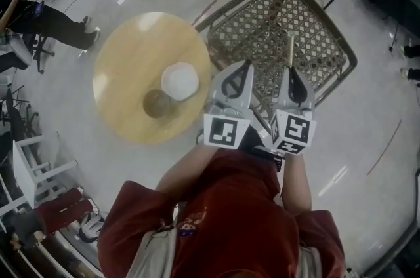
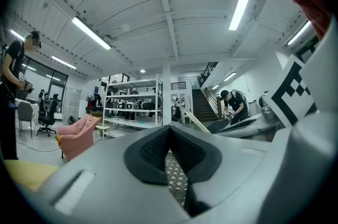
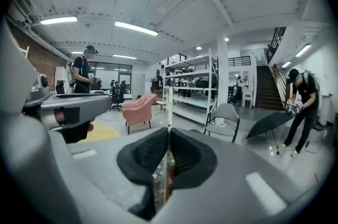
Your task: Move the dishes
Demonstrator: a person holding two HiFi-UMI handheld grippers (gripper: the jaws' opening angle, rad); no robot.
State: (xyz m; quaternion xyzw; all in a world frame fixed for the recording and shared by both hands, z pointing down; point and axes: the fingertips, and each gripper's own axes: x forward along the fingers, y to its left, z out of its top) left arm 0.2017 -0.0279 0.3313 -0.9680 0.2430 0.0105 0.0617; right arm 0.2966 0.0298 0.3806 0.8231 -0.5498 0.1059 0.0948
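A carrying step seems in hand: the right gripper [image 1: 290,70] is clamped on one thin pale stick [image 1: 291,50] over the lattice stand [image 1: 328,47], and the left gripper [image 1: 244,67] has its jaws together on nothing. Two bowls, one white [image 1: 180,81] and one brown [image 1: 158,103], sit side by side towards the round table's [image 1: 125,67] right edge. The next move probably calls for setting the stick down, then opening a gripper for a bowl.

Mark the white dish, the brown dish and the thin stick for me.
white dish [image 1: 180,80]: head view, its middle.
brown dish [image 1: 157,103]: head view, its inside.
stick [image 1: 291,50]: head view, middle of shaft.
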